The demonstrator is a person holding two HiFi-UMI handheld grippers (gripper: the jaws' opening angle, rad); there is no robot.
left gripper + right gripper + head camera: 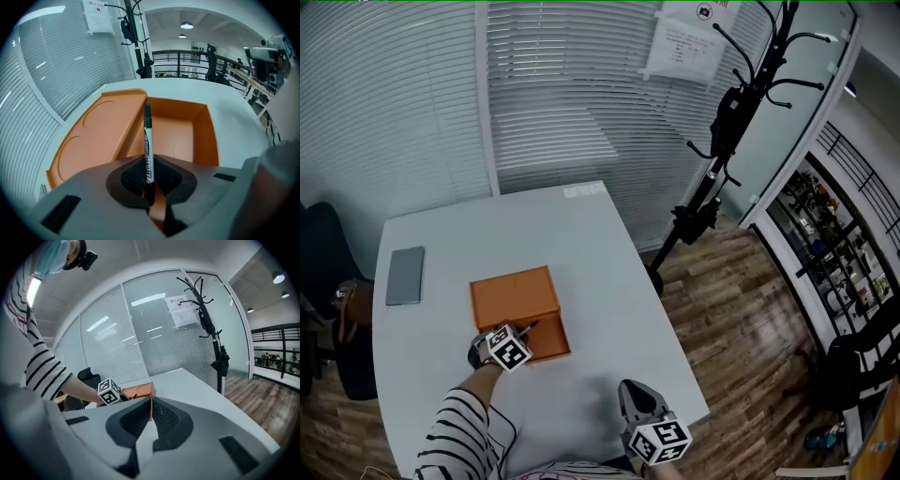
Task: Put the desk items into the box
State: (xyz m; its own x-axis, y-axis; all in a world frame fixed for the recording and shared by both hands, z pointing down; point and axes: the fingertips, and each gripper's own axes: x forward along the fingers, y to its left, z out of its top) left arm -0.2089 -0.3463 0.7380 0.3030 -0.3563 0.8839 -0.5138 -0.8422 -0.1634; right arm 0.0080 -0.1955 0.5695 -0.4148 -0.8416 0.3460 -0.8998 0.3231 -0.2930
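Note:
An orange box (551, 339) lies open on the white table (600, 253), its lid (512, 292) folded flat beside it. My left gripper (523, 334) is at the box's near corner, shut on a black marker (529, 327). Seen from the left gripper view, the marker (148, 140) sticks out from between the jaws of the left gripper (150, 187) over the box's bare compartment (180, 136), with the lid (96, 136) to the left. My right gripper (636, 394) hovers near the table's front edge. In its own view the right gripper (151, 414) is shut on nothing, and the box (140, 391) is ahead.
A grey flat notebook (405, 275) lies at the table's left edge. A dark chair (323, 258) stands left of the table. A black coat stand (727, 122) rises off the far right corner. Wooden floor (741, 309) runs along the right side.

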